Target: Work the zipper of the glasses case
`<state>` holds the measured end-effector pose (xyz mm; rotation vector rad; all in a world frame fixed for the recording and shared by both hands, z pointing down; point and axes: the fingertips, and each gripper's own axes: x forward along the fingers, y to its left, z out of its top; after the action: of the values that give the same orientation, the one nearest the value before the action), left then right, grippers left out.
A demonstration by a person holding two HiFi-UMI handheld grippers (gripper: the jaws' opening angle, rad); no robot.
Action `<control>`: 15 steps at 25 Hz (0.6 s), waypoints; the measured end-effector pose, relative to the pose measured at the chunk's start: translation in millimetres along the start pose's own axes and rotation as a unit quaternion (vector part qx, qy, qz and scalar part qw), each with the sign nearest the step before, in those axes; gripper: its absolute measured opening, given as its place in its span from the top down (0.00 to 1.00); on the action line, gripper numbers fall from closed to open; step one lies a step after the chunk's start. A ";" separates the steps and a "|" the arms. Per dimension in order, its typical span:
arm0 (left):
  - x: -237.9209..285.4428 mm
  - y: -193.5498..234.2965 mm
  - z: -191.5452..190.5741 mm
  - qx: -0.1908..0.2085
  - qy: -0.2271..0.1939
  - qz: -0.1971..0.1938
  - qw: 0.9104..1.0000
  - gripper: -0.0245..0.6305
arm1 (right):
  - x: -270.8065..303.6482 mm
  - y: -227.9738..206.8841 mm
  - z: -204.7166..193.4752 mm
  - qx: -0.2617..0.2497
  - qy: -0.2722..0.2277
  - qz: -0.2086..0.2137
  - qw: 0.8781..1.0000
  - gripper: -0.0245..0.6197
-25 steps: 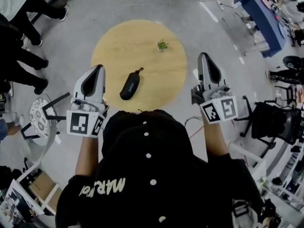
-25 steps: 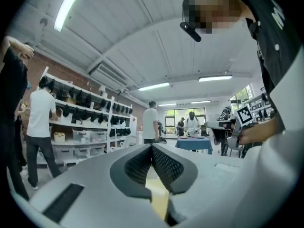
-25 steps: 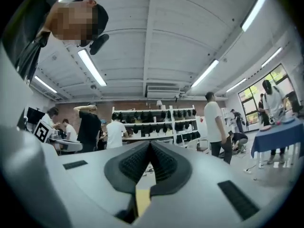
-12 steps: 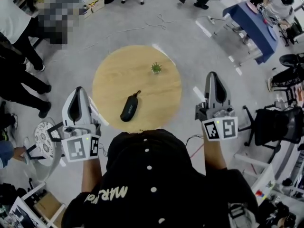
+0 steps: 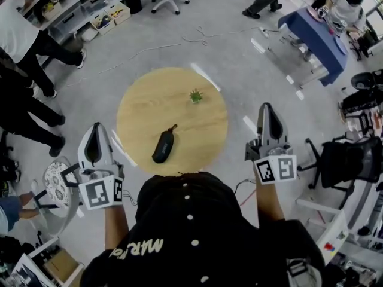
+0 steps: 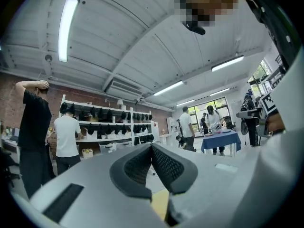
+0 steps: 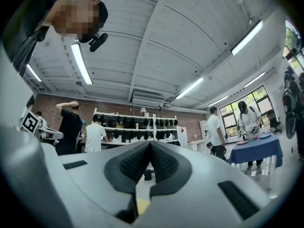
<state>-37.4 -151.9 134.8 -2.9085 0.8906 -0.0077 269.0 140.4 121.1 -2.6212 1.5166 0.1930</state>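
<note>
Head view: the glasses case (image 5: pixel 163 146) lies on the round wooden table (image 5: pixel 143 100), in the half nearer the person, well apart from a small plant (image 5: pixel 195 95) farther back. Its long axis runs from near-left to far-right, with a thin pull or strap (image 5: pixel 175 126) at the far end. The left gripper (image 5: pixel 94 126) and the right gripper (image 5: pixel 268 106) are held outside the table's rim, 1 on each side, so the case sits between them and touches neither. The case lies inward and to the right of the left gripper, which is judged the nearer of the 2; either must travel inward over the tabletop to reach it. Left gripper view: the left gripper (image 6: pixel 152 146) has its pads pressed together with nothing between them and looks level across the room at shelves and standing people; the case is not in view. Right gripper view: the right gripper (image 7: pixel 150 143) is likewise closed pad to pad and empty, aimed slightly upward; no case shows.
</note>
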 end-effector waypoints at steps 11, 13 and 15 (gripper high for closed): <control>5.7 -2.6 -3.2 0.005 0.003 -0.004 1.000 0.96 | 21.2 18.5 -8.3 -0.014 0.012 0.031 0.999 0.96; 6.5 -1.4 -3.9 0.003 0.002 -0.003 1.000 0.96 | 24.4 21.5 -9.7 -0.018 0.014 0.036 0.999 0.96; 6.5 -0.4 -4.4 0.003 0.003 -0.002 1.000 0.96 | 26.9 23.9 -10.8 -0.020 0.015 0.039 0.999 0.96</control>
<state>-31.9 -155.7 139.1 -2.9073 0.8833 -0.0187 262.1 103.9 126.6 -2.6087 1.6422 0.1945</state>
